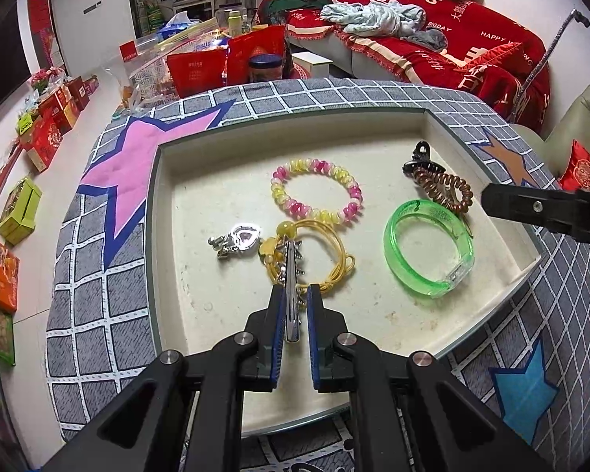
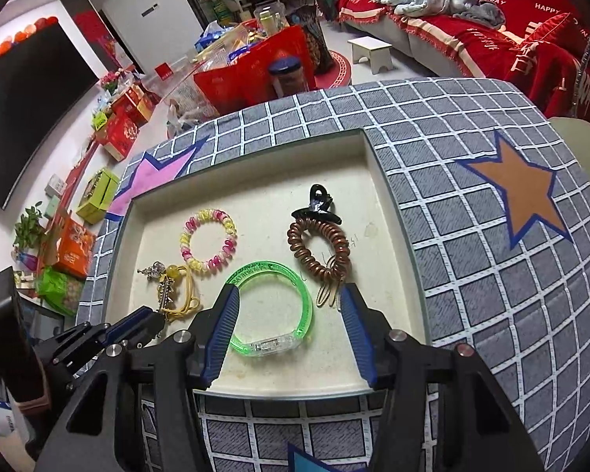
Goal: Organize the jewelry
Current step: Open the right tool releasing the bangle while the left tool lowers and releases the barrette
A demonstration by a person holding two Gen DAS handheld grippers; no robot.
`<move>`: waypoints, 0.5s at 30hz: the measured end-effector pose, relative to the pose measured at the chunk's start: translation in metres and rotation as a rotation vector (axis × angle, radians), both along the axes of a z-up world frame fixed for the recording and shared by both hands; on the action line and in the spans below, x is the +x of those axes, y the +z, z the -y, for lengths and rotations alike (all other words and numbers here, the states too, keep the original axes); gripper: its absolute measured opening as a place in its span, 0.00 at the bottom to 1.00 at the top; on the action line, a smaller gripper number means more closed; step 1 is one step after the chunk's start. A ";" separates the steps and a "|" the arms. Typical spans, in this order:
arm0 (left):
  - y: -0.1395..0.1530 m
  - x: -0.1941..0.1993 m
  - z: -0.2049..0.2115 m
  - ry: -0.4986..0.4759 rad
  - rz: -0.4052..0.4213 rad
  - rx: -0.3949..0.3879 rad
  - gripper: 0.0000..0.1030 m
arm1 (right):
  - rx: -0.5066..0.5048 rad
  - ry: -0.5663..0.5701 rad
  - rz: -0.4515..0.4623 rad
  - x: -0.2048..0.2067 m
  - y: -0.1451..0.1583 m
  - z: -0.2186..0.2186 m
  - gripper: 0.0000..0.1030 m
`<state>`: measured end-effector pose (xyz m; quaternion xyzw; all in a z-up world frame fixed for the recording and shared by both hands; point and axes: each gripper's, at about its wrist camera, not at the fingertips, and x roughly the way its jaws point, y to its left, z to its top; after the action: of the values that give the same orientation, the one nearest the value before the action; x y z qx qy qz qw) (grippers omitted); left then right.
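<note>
Left hand-held gripper [image 1: 295, 295] is nearly closed, its pads flanking a silver hair clip [image 1: 292, 275] that lies over a yellow cord [image 1: 326, 251] on the tray [image 1: 216, 314]; whether both pads touch it is unclear. Right of that lie a bead bracelet [image 1: 316, 190], green bangle [image 2: 273, 308] and brown coil tie [image 2: 319, 253]. Right hand-held gripper [image 2: 289, 308] is wide open, empty, straddling the bangle. Judgement: sorting barely begun; every piece remains loose on the tray on the desk [image 2: 491, 275].

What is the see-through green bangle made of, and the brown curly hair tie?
The see-through green bangle looks like glossy hard plastic: light passes through it and it keeps a rigid ring shape. The brown curly hair tie looks like shiny springy plastic coil, maybe rubbery; hard to be sure.
</note>
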<state>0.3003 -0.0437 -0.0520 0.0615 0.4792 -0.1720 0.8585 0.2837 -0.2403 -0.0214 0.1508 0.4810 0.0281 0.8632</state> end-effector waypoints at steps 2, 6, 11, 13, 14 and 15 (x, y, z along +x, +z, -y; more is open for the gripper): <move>0.001 0.000 0.000 -0.001 0.001 -0.004 0.26 | -0.001 -0.006 0.006 -0.002 0.002 0.002 0.56; 0.004 -0.001 0.000 0.000 0.005 -0.013 0.26 | 0.010 -0.015 0.014 -0.008 0.006 0.006 0.56; 0.011 -0.002 0.000 0.000 0.018 -0.025 0.26 | 0.013 -0.009 0.013 -0.015 0.005 0.006 0.60; 0.015 -0.002 -0.001 0.005 0.025 -0.034 0.26 | 0.015 -0.011 0.013 -0.017 0.005 0.006 0.60; 0.017 -0.002 -0.001 0.008 0.027 -0.040 0.26 | 0.017 -0.013 0.013 -0.018 0.005 0.007 0.60; 0.018 -0.002 -0.002 0.011 0.028 -0.043 0.26 | 0.019 -0.015 0.014 -0.019 0.005 0.008 0.60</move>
<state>0.2985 -0.0415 -0.0336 0.0425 0.4636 -0.1767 0.8672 0.2643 -0.2481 -0.0166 0.1625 0.4734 0.0272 0.8653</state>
